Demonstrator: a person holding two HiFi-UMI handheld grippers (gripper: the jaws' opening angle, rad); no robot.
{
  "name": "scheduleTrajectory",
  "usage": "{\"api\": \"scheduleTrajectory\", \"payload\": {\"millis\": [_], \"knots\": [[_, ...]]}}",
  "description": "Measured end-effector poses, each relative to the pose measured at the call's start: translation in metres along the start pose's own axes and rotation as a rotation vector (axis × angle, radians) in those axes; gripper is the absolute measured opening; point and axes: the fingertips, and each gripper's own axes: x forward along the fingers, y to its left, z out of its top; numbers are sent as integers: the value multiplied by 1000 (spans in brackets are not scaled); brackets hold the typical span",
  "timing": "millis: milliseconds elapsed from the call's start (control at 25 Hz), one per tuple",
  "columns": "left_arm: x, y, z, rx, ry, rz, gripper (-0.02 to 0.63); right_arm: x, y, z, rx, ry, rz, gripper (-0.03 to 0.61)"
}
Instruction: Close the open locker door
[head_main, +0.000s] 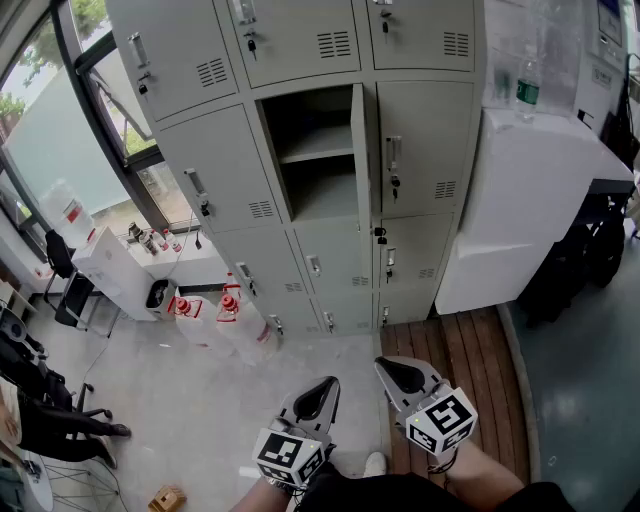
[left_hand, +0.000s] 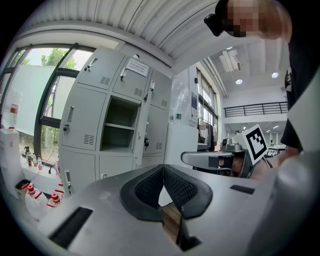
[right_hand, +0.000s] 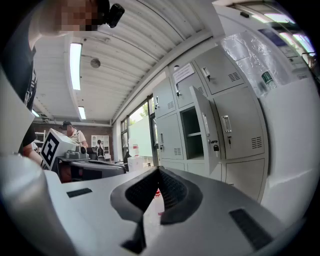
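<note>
Grey metal lockers (head_main: 220, 170) fill the upper centre of the head view. One door (head_main: 360, 150) in the middle column stands swung out towards the camera. It is hinged on its right and shows bare shelves behind. No closing looks done yet, as both claws sit low in the frame, well apart from the door. The left claw (head_main: 328, 385) and right claw (head_main: 385, 368) each have jaws pressed together, holding nothing. Open floor (head_main: 200, 400) lies ahead. Red-capped bottles (head_main: 225, 312) stand at the lockers' lower left, and a white cabinet (head_main: 520, 200) juts out at right. The door's free edge faces the viewer, so pushing its right face leftward should probably shut it.
</note>
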Motion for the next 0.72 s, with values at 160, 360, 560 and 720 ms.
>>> {"api": "scheduleTrajectory", "payload": {"millis": [160,360,560,720], "knots": [[-2,4,0,-12,-2,5,15,2,6,6,17,-42,24,52],[-3,12,2,-15,-1,3,15,10,8,8,21,-48,23,53],[-4,24,2,-25,15,-7,15,23,8,9,26,-45,15,52],[-4,40,6,-21,-4,-5,15,38,9,9,28,-37,8,52]]}}
